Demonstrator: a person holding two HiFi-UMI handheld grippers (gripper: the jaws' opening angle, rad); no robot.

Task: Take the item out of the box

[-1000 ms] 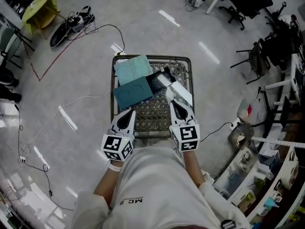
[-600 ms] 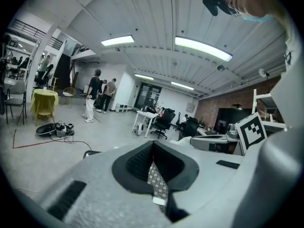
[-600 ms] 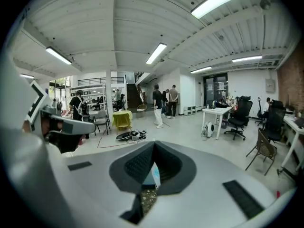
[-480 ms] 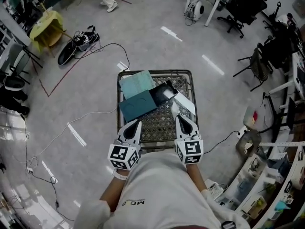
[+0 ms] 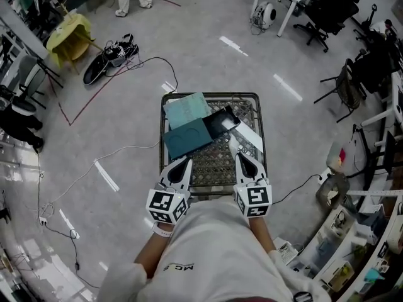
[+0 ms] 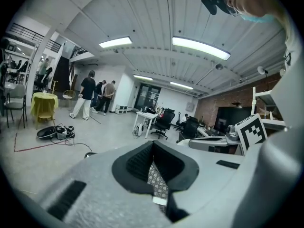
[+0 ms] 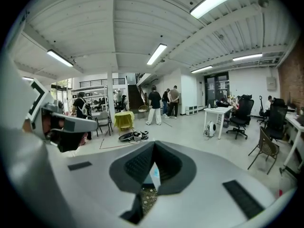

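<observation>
Jaws first: my left hand-held gripper [image 5: 186, 163] has its two jaws drawn together at the tips with nothing between them. In the left gripper view only a thin wedge of mesh shows below the point where they meet. My right hand-held gripper [image 5: 240, 158] looks the same, closed tip to tip and empty. Both hang side by side over the near edge of the mesh-topped table [image 5: 208, 95], apart from each other and pointing away from me.

The dark teal box [image 5: 187, 138] lies flat on the far left part of the table, turned a little askew and well ahead of my left jaws. A pale teal sheet [image 5: 187, 109] lies beyond it, against its far edge and reaching the table's far rim. A black item [image 5: 218, 123] with a glossy face lies just to the right of the box and touches it; I cannot tell whether any of it sits inside the box. A white strip [image 5: 250, 138] slants from the black item toward my right side. Its near end is close to my right jaws, and I cannot tell whether they touch.

On the grey floor [image 5: 113, 99] a cable [image 5: 129, 148] trails off to the left of the table, and a yellow-draped chair [image 5: 69, 30] stands far off at the upper left. The left gripper view shows people [image 6: 89, 93] standing at the far end of the room.
</observation>
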